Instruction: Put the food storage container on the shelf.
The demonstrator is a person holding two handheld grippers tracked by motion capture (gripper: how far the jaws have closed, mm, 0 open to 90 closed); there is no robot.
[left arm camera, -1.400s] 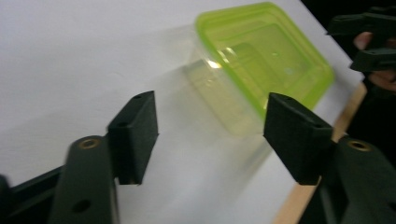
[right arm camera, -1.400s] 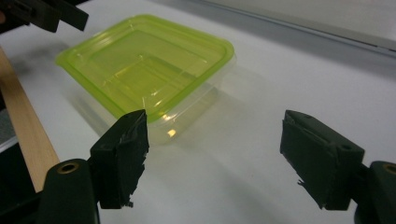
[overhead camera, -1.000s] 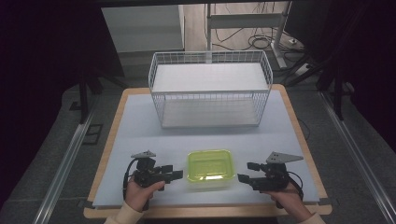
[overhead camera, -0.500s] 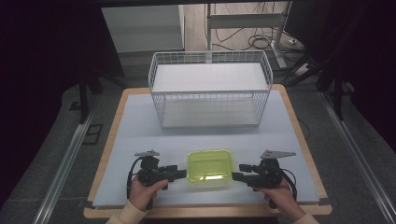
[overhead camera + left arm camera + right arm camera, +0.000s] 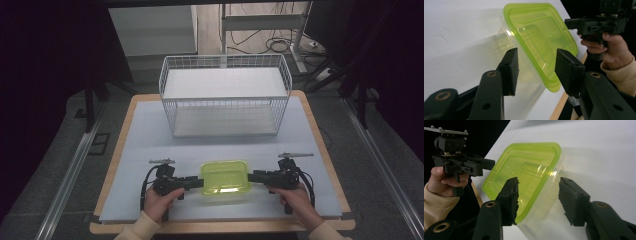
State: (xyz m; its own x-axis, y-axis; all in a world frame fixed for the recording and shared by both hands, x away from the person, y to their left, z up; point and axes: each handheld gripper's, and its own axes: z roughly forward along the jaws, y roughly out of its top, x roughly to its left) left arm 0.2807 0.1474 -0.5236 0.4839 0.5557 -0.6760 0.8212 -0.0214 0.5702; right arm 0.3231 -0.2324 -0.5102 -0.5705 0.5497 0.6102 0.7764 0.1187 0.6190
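Note:
A clear plastic container with a yellow-green lid (image 5: 225, 176) (image 5: 539, 37) (image 5: 529, 170) sits on the pale mat near the table's front edge. My left gripper (image 5: 200, 182) (image 5: 536, 67) lies level at its left end, jaws straddling that end. At the container's right end my right gripper (image 5: 251, 176) (image 5: 539, 195) does the same. Both pairs of jaws have just been closing with the container between them, and a gap still shows beside the pads. Each gripper view also shows the other gripper, held in a hand, beyond the lid.
A white wire basket (image 5: 225, 59) stands at the back of the pale mat (image 5: 145, 140). The wooden board's front edge (image 5: 220, 227) runs just below the person's hands. Dark floor and metal rails flank the table.
Both grippers have moved inward to the container's ends, the right one sliding left. Their jaws have narrowed around it. The container has stayed in place.

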